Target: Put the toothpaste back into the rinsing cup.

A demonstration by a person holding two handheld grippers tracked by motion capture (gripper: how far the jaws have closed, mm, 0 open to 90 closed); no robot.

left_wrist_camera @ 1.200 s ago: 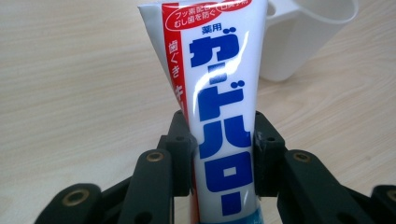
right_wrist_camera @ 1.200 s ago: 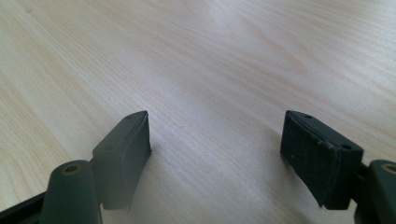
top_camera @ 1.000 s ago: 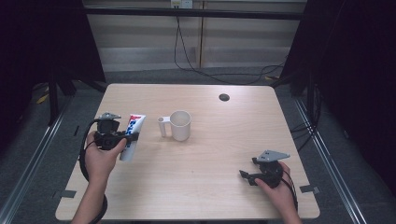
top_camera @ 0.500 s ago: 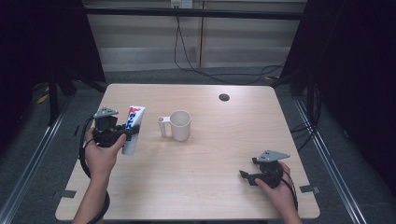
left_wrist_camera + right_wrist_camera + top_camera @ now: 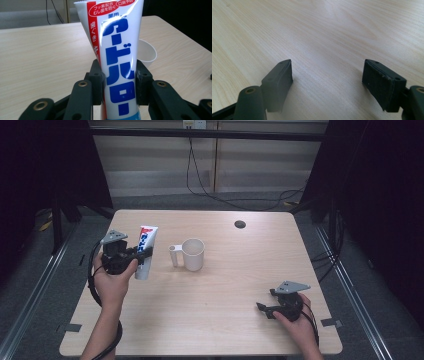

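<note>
The left gripper holds a white toothpaste tube with blue and red Japanese print, its two black jaws clamped on the tube's sides. In the left gripper view the tube stands upright between the pads, crimped end up; the cap end runs out of frame, so the cap cannot be judged. Seen from the high view, the tube sits at about 9 o'clock of the wooden table, raised near the left edge, though whether its lower end clears the tabletop is hard to say from this angle. A white mug stands just beside the tube at its 3 o'clock, handle turned toward the tube. A small dark round disc lies at 12 o'clock, near the far edge. The right gripper rests low at about 4 o'clock, well apart from the mug, its jaws spread wide over bare wood with nothing between them.
</note>
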